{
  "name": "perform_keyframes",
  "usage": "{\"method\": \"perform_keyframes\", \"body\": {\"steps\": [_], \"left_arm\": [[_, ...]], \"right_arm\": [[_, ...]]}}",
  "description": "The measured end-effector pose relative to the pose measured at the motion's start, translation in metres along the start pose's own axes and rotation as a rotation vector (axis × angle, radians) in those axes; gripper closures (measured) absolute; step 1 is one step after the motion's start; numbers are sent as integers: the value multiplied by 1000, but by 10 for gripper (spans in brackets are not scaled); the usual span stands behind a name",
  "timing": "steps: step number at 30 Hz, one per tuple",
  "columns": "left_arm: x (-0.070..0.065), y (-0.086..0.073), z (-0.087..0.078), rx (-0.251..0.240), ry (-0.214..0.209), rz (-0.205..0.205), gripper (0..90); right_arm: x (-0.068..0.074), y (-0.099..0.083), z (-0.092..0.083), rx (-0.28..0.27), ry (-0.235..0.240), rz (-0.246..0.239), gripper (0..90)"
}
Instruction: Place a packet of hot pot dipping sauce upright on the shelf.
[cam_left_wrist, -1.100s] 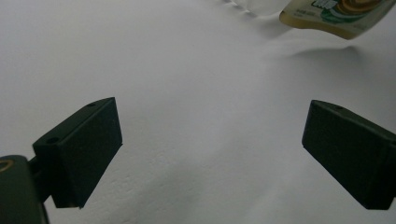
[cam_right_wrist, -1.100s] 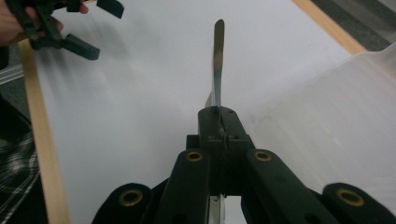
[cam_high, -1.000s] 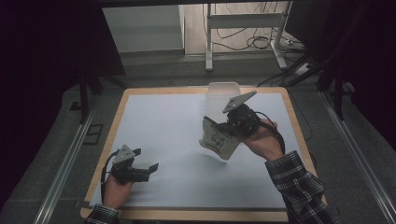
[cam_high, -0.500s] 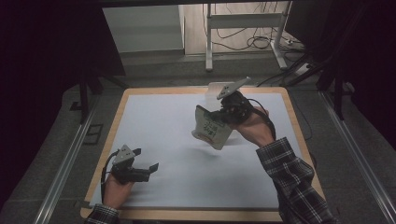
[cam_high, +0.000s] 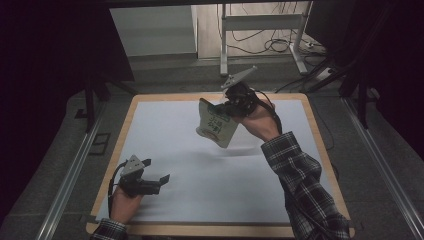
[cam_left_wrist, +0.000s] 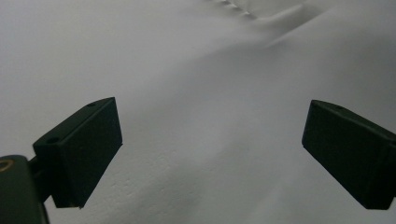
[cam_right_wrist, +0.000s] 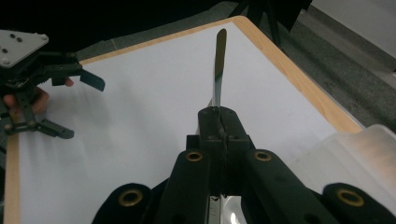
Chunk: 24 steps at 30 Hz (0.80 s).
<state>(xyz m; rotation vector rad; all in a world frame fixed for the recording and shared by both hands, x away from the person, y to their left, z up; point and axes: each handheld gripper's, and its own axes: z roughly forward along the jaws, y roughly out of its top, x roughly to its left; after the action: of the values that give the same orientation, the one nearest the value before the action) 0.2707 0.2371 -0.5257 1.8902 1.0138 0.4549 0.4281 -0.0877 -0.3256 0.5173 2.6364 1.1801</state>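
Note:
A flat white and green pouch (cam_high: 216, 125) with red print hangs in the air over the far middle of the white table sheet (cam_high: 165, 130). My right gripper (cam_high: 226, 107) is shut on its top edge. In the right gripper view the pouch (cam_right_wrist: 218, 60) shows edge-on, rising from the closed jaws of that gripper (cam_right_wrist: 218, 114). My left gripper (cam_high: 155, 171) rests low at the near left of the sheet, open, with nothing between its jaws. The left gripper view looks past the open left gripper (cam_left_wrist: 210, 154) onto bare white sheet. That same left gripper (cam_right_wrist: 78, 107) appears at the right gripper view's left.
The sheet lies on a board with a wooden rim (cam_high: 320, 150). A translucent plastic container (cam_right_wrist: 359, 158) sits close beside the right gripper. Beyond the table's far edge are a metal stand (cam_high: 260, 22) and floor cables (cam_high: 280, 45).
The right hand has carried the pouch toward the far edge of the table and a little higher. The left gripper has stayed where it was, still open.

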Motion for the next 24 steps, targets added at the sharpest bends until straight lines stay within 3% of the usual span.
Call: {"method": "perform_keyframes", "body": {"steps": [15, 24], "left_arm": [[1, 0, 0, -3, -3, 5, 49], [2, 0, 1, -8, -7, 3, 49]], "right_arm": [[-19, 26, 16, -49, -29, -9, 894], [-37, 31, 24, -34, -58, -18, 894]]}}
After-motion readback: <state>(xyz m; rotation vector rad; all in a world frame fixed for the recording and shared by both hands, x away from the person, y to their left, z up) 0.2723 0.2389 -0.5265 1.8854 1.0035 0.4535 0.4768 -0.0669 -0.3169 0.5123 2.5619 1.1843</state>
